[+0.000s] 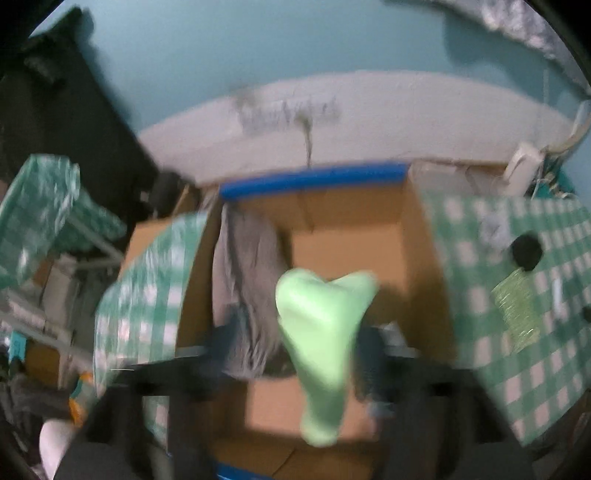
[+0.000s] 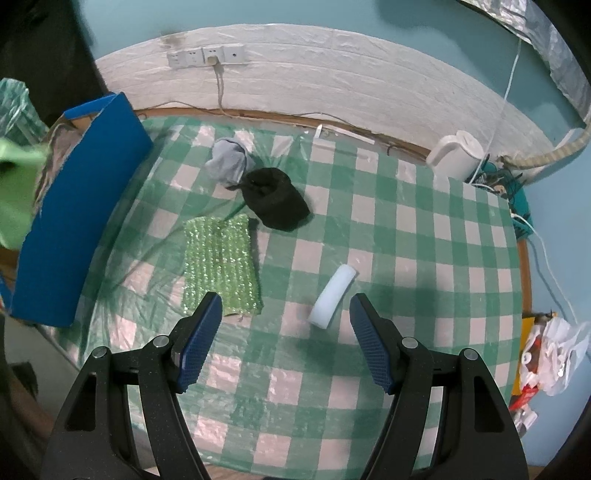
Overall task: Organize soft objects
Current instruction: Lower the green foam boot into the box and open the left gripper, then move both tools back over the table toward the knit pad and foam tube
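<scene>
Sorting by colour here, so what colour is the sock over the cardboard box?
Light green sock; it shows best in the left wrist view, above the box.

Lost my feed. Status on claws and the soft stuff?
Left claw open, light green sock between its fingers, over cardboard box. Right claw open, empty, above white foam piece. Nothing blocking.

Teal wall (image 2: pixel 332 14) above, with a white brick-pattern band (image 2: pixel 332 74) along the desk's far edge. At eleven o'clock sits a strip of sockets (image 2: pixel 205 55), a cord hanging down. The desk (image 2: pixel 406 229) wears a green-and-white checked plastic cover. At one o'clock stands a white kettle (image 2: pixel 456 155).
</scene>
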